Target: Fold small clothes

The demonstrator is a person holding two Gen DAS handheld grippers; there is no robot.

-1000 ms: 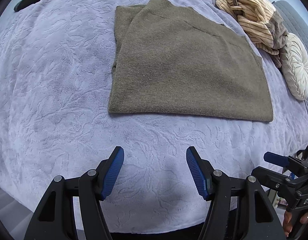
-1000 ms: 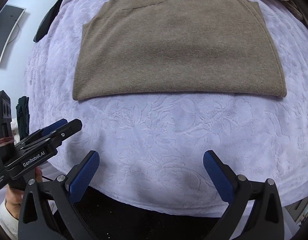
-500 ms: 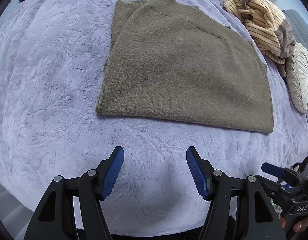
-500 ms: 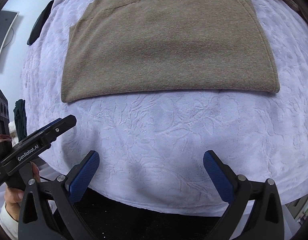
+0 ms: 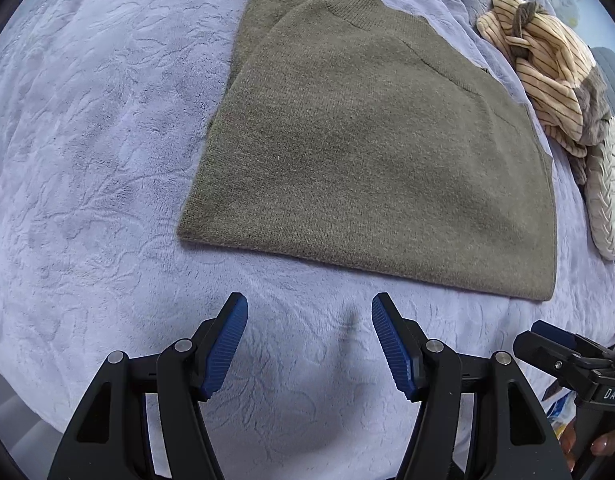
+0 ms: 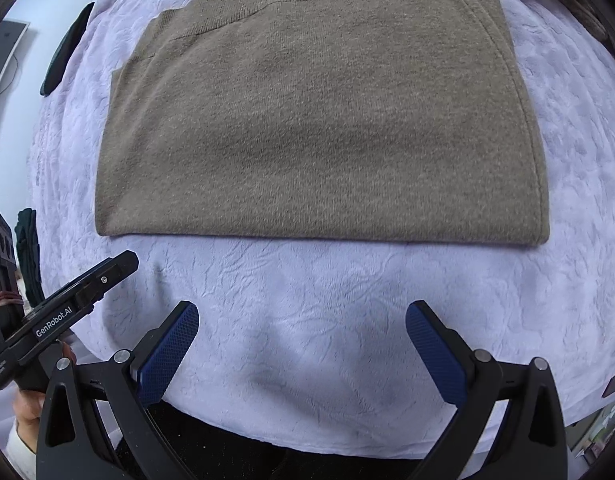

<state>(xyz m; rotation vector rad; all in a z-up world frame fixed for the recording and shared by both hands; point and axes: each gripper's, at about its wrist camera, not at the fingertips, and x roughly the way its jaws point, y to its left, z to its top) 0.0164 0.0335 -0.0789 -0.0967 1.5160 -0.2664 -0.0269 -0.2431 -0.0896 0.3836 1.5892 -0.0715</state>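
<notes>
Sweater (image 5: 371, 148): we count one, olive-brown knit, lying flat on the lavender blanket (image 5: 87, 152) with its sleeves folded in and out of sight. Its ribbed collar is at the far end and its near edge runs straight across, just beyond both grippers. In the left view a second layer of the same knit shows along the far left side, under the top layer.

We hold two grippers. The left gripper (image 5: 309, 344) has its jaws apart with only blanket between the blue pads; it touches nothing. The right gripper (image 6: 303, 350) has its jaws spread wider, also over bare blanket near the bed edge, short of the sweater. Each gripper shows up at the edge of the other's view, and a bit of a hand (image 6: 27, 408) with a white cuff is seen beneath the left one in the right view.

Beyond the sweater's right side we count one striped tan garment (image 5: 547, 64), bunched up with a brown piece among it, and one round pleated cream cushion (image 5: 609, 192), cut off by the frame. In the right view only a sliver of the striped cloth shows at the top. One dark flat object (image 6: 65, 50) lies at the blanket's far left edge; we cannot tell what it is.
</notes>
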